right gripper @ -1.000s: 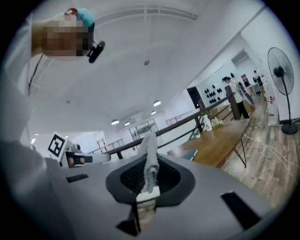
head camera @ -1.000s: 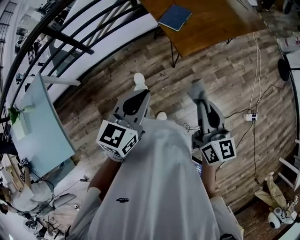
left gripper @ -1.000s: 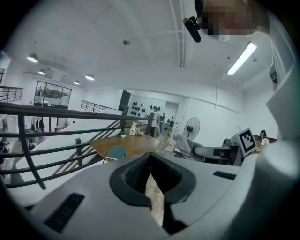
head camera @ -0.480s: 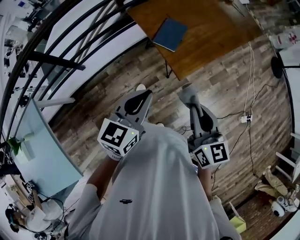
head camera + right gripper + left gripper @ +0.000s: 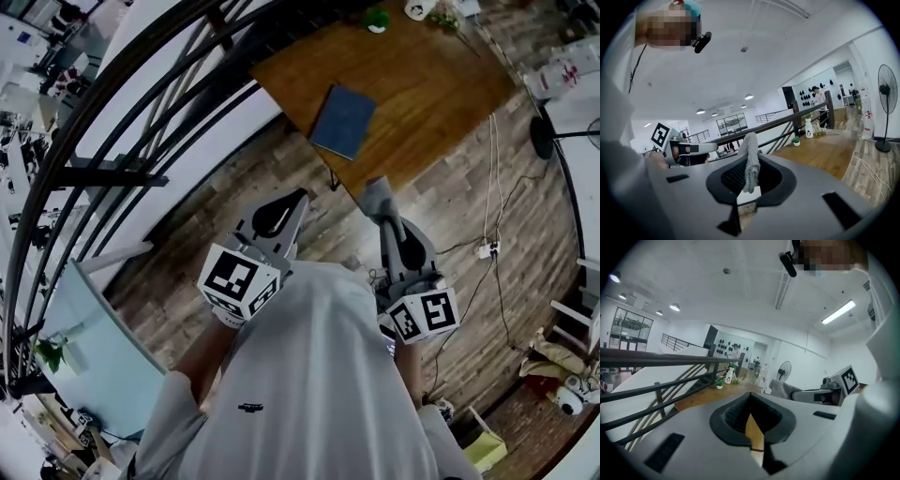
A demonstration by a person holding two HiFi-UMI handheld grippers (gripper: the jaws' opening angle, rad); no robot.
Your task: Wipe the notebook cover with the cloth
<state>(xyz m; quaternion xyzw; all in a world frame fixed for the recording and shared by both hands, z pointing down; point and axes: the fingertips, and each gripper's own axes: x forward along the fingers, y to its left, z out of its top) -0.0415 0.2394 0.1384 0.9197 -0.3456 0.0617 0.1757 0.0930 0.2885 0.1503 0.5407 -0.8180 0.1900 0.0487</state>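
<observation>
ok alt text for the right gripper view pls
The right gripper holds a strip of grey knitted cloth pinched upright between its shut jaws. Behind are the left gripper at left, a dark railing and a wooden table at right.

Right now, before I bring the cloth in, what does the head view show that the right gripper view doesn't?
Only the head view: the blue notebook lying flat on the wooden table, ahead of both claws and untouched. Only the right gripper view: a standing fan on the floor, and a close look at the right claw shut on the grey cloth. Both show the table, the railing, the left claw and the cloth.
</observation>
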